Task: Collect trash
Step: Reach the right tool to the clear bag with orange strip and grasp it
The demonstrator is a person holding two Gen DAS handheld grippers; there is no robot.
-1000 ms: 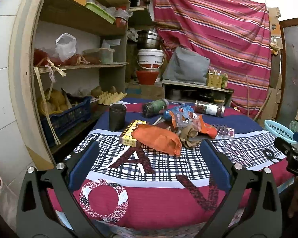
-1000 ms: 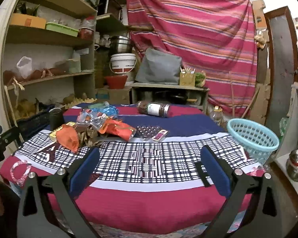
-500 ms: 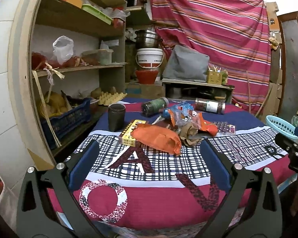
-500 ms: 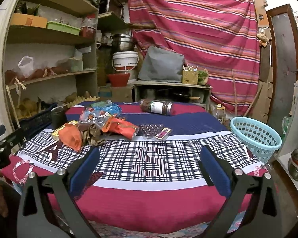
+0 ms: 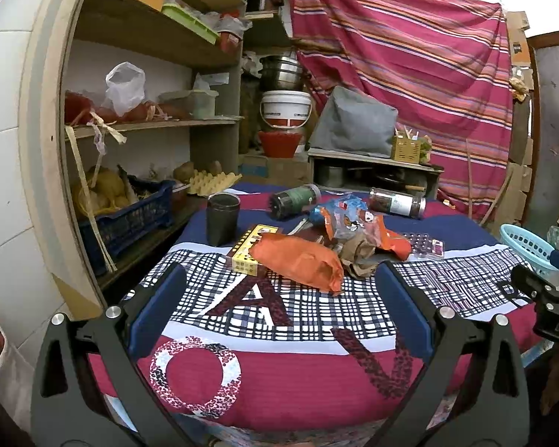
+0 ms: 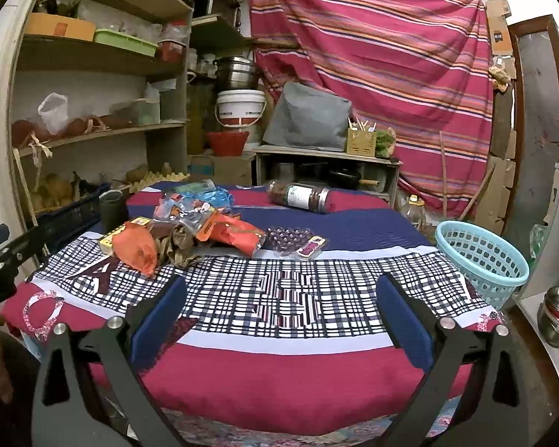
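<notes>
The left gripper (image 5: 279, 287) and the right gripper (image 6: 279, 290), both black with blue pads, hover over the near edge of the patterned red, white and blue cloth (image 6: 287, 290); the jaws of both are spread wide and hold nothing. Further on the cloth lies the trash heap: a crumpled orange plastic bag (image 5: 298, 260) on a yellow cardboard box (image 5: 248, 249), a brown paper wad (image 5: 357, 255) just beside the bag, then a clear bubble tray (image 6: 289, 238). Behind the heap lie two dark jars (image 5: 292, 201). To the right of the cloth stands a light blue plastic basket (image 6: 482, 257).
</notes>
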